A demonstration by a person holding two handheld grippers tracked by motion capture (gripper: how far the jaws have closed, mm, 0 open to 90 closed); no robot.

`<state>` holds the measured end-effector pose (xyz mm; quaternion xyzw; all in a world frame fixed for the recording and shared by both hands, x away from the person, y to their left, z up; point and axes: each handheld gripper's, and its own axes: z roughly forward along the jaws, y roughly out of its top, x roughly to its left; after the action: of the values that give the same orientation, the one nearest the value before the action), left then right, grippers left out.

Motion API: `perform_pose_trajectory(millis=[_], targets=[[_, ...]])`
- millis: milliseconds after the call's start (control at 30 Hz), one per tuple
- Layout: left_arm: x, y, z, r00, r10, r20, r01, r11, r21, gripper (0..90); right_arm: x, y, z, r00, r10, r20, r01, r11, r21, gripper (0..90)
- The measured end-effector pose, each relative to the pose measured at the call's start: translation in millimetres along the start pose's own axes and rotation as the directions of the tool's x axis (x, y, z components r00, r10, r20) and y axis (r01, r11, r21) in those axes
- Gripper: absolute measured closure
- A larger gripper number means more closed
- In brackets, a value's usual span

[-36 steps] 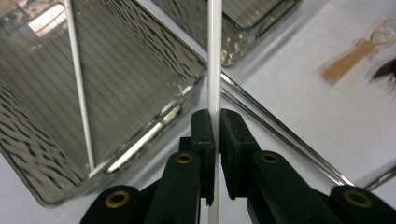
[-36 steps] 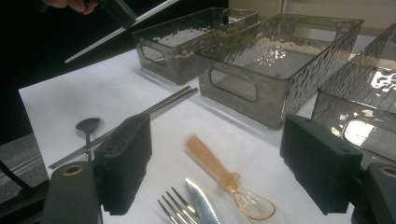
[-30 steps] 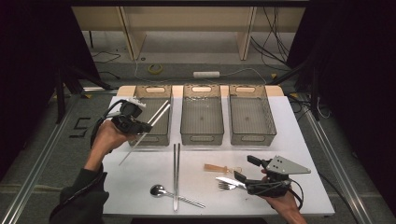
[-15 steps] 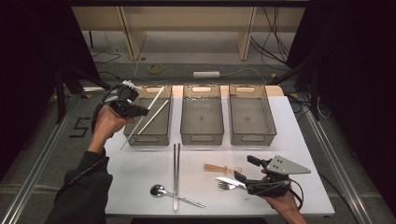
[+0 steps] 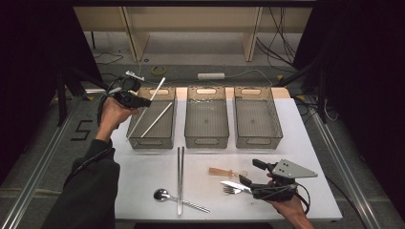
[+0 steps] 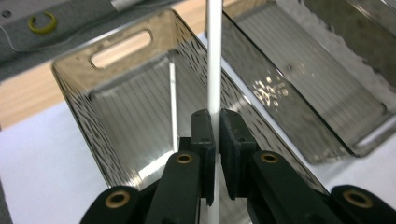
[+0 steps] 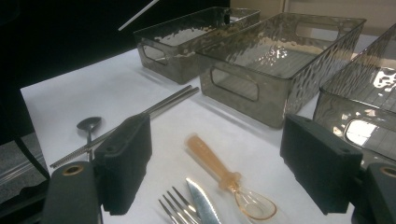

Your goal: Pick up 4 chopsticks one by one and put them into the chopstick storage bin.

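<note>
My left gripper [image 5: 135, 99] is at the far left, shut on a white chopstick [image 5: 147, 107] that slants over the near-left corner of the left bin [image 5: 168, 140]. In the left gripper view the jaws [image 6: 217, 126] pinch this chopstick [image 6: 214, 56] above the bin [image 6: 74, 88]. A second white chopstick [image 5: 157, 119] [image 6: 173, 102] lies inside the bin. My right gripper [image 5: 252, 172] rests open at the front right, with its jaws [image 7: 217, 135] on either side of an amber plastic spoon [image 7: 210, 161] on the table.
Two more bins, middle [image 5: 206, 140] and right [image 5: 258, 140], stand in the row. A pair of metal chopsticks [image 5: 180, 176] and a metal spoon [image 5: 162, 194] lie front centre. A fork [image 5: 230, 190] and knife [image 5: 235, 185] lie by the right gripper.
My left gripper has carried the white chopstick away from me and slightly up, to beside the left bin's far end. The right gripper has not moved.
</note>
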<state>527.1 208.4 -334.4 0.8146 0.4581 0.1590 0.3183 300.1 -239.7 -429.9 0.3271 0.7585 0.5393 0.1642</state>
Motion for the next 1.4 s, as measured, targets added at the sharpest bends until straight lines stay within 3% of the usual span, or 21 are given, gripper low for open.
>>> perform_pose_trajectory(millis=[200, 600, 1000, 1400], targets=[[-0.1, 5.8, 9.0, 0.9999, 0.012, -0.009, -0.011, 0.9999, 0.012, 84.2, 0.3, -0.1, 0.1, 1.0000, -0.001, -0.003, 0.001, 1.000, -0.003, 25.9], [16.0, 7.4, 18.0, 0.9985, -0.031, -0.044, 0.029, 0.9985, -0.045, 84.1, 0.6, -0.5, 0.5, 1.0000, 0.001, -0.006, -0.001, 1.000, 0.003, 25.9], [18.0, -7.7, 33.2, 0.9978, -0.044, -0.049, 0.040, 0.9963, -0.075, 84.1, 0.1, -0.7, 0.6, 0.9999, 0.007, -0.011, -0.007, 1.000, 0.000, 25.9], [21.3, -25.7, 49.8, 0.9977, -0.056, -0.039, 0.053, 0.9963, -0.067, 84.1, 0.1, -0.8, 1.1, 0.9999, 0.010, -0.012, -0.010, 1.000, 0.005, 25.9]])
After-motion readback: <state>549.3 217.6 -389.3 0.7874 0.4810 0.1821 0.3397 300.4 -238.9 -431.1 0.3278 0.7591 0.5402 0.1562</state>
